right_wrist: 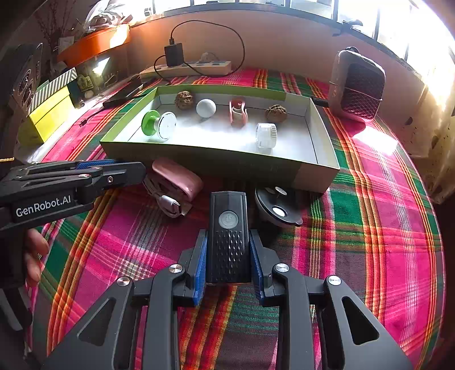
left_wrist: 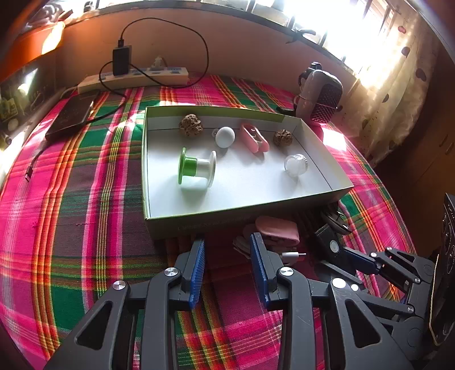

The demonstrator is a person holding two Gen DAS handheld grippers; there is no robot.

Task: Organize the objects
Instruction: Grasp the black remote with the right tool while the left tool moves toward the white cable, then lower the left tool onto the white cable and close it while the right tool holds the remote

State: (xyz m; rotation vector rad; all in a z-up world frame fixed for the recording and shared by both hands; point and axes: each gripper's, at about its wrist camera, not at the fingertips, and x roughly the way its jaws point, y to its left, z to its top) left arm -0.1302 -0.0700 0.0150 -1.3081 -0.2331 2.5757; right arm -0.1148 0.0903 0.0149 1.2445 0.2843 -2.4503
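While the black flashlight [right_wrist: 228, 236] lies on the plaid cloth [right_wrist: 369, 227] just before the cardboard box [right_wrist: 221, 159], long axis pointing at it, the right claw [right_wrist: 228, 273] grips its ribbed end; the left claw [left_wrist: 227, 273], nearer the pink case [left_wrist: 280, 229], gapes empty, window behind

white cable [right_wrist: 167, 203] partly under pink case [right_wrist: 177, 178], window [left_wrist: 341, 17] overexposed

Left wrist view: you look steeply down past your left fingers [left_wrist: 199, 267], close above the plaid cloth [left_wrist: 85, 199].
Right wrist view: same downward tilt.
Shared: the open box [left_wrist: 244, 210] [right_wrist: 216, 162] beyond both fingertips.
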